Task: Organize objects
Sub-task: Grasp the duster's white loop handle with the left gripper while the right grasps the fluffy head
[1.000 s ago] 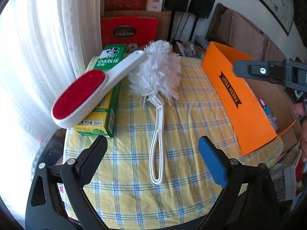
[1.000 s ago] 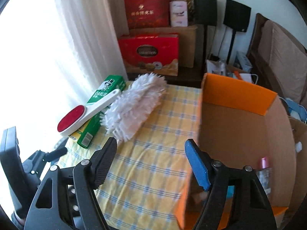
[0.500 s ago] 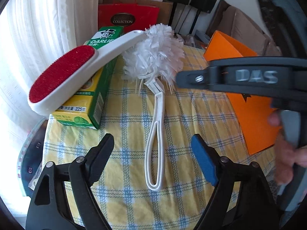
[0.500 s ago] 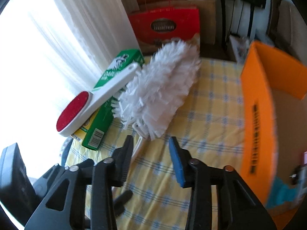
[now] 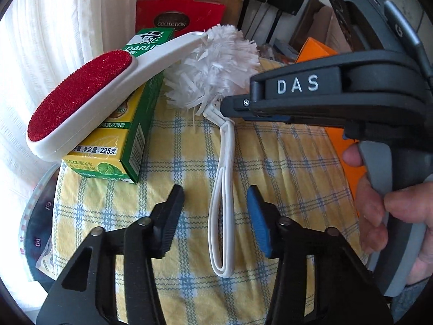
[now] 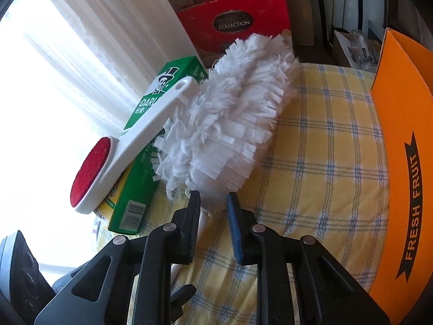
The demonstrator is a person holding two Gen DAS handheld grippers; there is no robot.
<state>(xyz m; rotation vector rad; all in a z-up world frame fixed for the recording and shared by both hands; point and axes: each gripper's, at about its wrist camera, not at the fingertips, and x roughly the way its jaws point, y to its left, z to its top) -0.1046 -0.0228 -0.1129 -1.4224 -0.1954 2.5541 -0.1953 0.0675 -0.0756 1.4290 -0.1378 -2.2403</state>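
A white fluffy duster (image 5: 216,62) (image 6: 238,108) lies on the yellow checked tablecloth (image 5: 284,162), its looped handle (image 5: 222,211) pointing toward me. The loop lies between the fingers of my left gripper (image 5: 215,205), whose jaws are closing; neither pad touches it. My right gripper (image 6: 213,203), the dark tool marked DAS (image 5: 297,84) in the left wrist view, is closing on the duster's neck, both pads against the white strips. A red lint brush (image 5: 81,92) (image 6: 92,173) rests on a green toothpaste box (image 5: 132,135) (image 6: 140,187).
An orange FRESH FRUIT carton (image 6: 406,162) stands at the table's right side. Red gift boxes (image 6: 238,21) and brown cartons sit behind the table. A white curtain (image 5: 67,13) hangs on the left. A person's fingers (image 5: 379,211) hold the right tool's trigger.
My right gripper came down from above the carton to the duster's neck and narrowed onto it. My left gripper sank a little and its jaws narrowed around the handle loop.
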